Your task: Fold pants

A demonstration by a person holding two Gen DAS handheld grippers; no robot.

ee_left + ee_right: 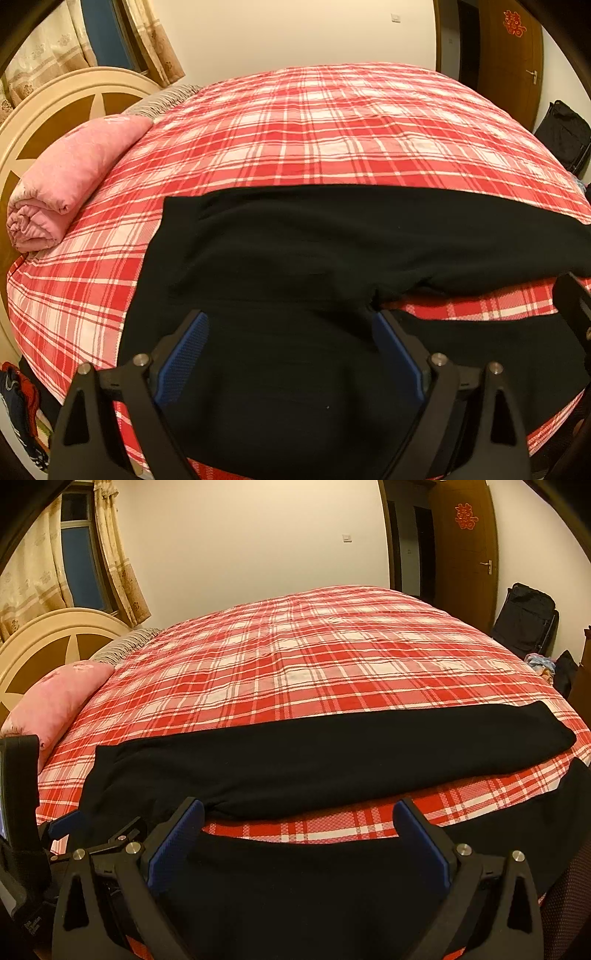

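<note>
Black pants [295, 240] lie spread flat on the bed, waist at the left, the two legs running right with a strip of sheet between them. In the right wrist view the far leg [332, 753] and near leg [303, 882] both show. My left gripper [290, 321] is open, hovering over the near part of the pants by the crotch. My right gripper [297, 812] is open, over the near leg's upper edge. The left gripper also shows in the right wrist view [62, 823] at the far left. Neither holds cloth.
The bed has a red and white plaid sheet [314, 657]. A rolled pink quilt [70, 181] lies at the left by the headboard [55, 110]. A black bag [524, 616] and a brown door [465, 546] stand at the right. Clothes lie on the floor at the left [18, 406].
</note>
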